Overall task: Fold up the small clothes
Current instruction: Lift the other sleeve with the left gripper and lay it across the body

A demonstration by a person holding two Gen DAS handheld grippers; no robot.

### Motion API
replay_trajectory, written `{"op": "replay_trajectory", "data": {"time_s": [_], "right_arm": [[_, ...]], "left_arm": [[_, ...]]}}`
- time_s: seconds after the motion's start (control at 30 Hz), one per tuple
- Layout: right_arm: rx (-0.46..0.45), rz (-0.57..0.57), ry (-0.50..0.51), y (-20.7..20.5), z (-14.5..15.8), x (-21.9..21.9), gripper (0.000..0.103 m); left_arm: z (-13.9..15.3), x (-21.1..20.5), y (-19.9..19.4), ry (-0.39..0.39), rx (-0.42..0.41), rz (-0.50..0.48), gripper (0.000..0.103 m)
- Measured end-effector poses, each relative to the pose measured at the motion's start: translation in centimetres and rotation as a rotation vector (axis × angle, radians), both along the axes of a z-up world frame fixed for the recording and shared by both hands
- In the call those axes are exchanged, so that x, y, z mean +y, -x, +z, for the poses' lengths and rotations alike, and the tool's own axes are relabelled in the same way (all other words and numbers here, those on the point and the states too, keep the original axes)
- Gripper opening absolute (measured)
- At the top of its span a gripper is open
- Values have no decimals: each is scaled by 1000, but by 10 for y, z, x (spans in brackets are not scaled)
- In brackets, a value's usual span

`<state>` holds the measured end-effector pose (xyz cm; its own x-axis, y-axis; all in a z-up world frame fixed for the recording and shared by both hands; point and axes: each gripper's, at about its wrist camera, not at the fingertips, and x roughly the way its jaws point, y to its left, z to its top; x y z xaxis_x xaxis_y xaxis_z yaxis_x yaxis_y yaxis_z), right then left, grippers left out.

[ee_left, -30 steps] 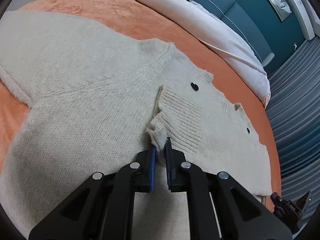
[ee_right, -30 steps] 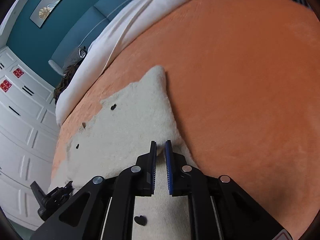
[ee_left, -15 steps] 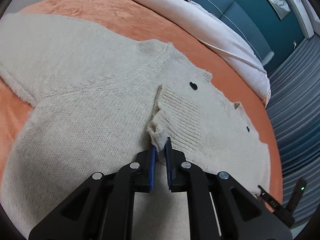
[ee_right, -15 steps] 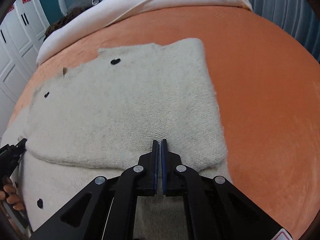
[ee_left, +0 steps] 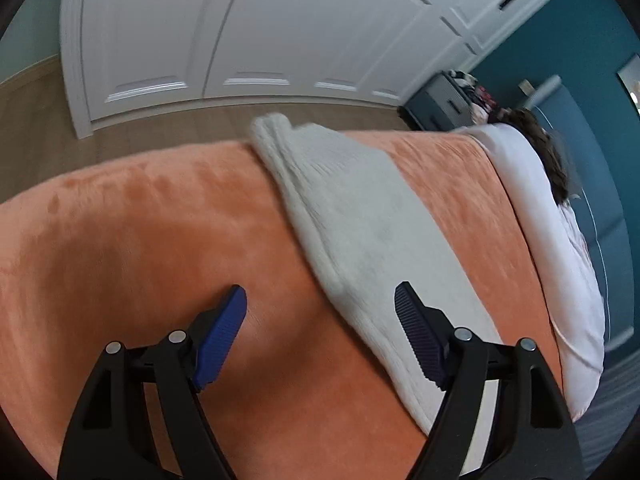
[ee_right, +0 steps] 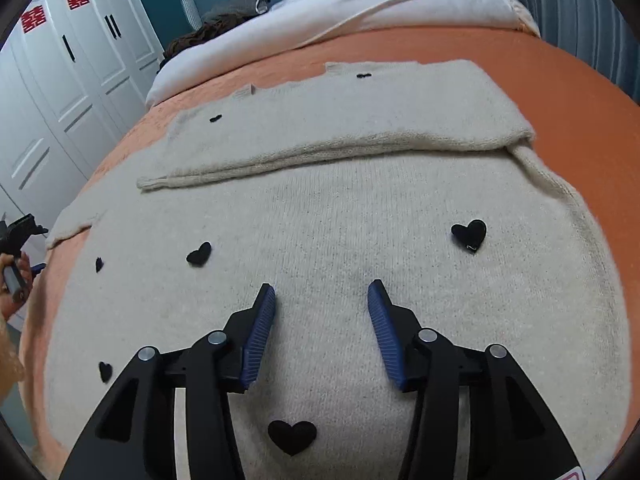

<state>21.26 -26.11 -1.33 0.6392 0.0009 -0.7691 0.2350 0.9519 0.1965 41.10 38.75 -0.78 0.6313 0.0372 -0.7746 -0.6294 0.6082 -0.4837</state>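
Note:
A cream knit sweater (ee_right: pixel 340 208) with black heart patches lies flat on the orange blanket (ee_right: pixel 560 72). Its far part is folded over toward me, and the fold edge (ee_right: pixel 320 152) runs across the middle. My right gripper (ee_right: pixel 322 308) is open and empty just above the sweater's near part. In the left wrist view a long strip of the sweater (ee_left: pixel 360 220) stretches to the bed's far edge. My left gripper (ee_left: pixel 320 304) is open and empty, with its left finger over bare blanket (ee_left: pixel 140 248) and its right finger over the sweater's edge.
A white duvet (ee_right: pixel 360 4) and a dark garment (ee_right: pixel 208 28) lie at the head of the bed. White wardrobe doors (ee_left: pixel 240 20) and wood floor (ee_left: pixel 36 120) lie beyond the bed's edge. The person's hand with the left gripper (ee_right: pixel 16 248) shows at the left.
Both grippers have opened and let go of the sweater. The left gripper has swung away left, toward the bed's edge and wardrobe. The right gripper has pulled back; the folded part lies flat.

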Motion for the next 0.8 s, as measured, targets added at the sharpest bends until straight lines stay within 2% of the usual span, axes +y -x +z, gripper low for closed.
{"op": "replay_trajectory", "data": {"time_s": [0.07,0.1,0.13,0.2,0.23,0.3,0.37,0.43,0.53,0.63,0.67,0.73,0.8], "right_arm": [[8,30,35,0,-1,7,65],[20,52,53,-2,-2,11,72],[25,69,69,-4,-4,15,75],[30,84,80,-7,-5,17,80],[30,87,73,-5,-6,15,81],[22,88,50,-4,-7,12,82],[14,90,39,-2,-8,11,83],[8,91,38,-1,-9,11,84],[-3,91,23,1,-8,9,84],[-11,91,7,1,-8,7,84],[-12,92,4,1,-8,7,84],[-15,92,-1,1,-7,6,84],[-16,92,-7,1,-7,6,84]], "left_arm": [[-4,16,-8,39,-16,12,73],[-3,17,-14,28,-16,6,72],[-2,16,-21,8,-4,-13,66],[0,10,-35,-50,34,-62,45],[2,8,-42,-53,33,-95,12],[12,5,-46,-31,3,-116,9],[40,-11,-45,-73,-83,-157,8],[76,-46,-46,-126,-160,-251,8],[141,-135,-42,-154,-308,-471,8],[179,-236,-27,-127,-421,-675,9],[181,-277,-21,-101,-433,-751,10],[166,-346,-9,-60,-405,-869,14],[127,-405,14,-37,-319,-951,21]]}}
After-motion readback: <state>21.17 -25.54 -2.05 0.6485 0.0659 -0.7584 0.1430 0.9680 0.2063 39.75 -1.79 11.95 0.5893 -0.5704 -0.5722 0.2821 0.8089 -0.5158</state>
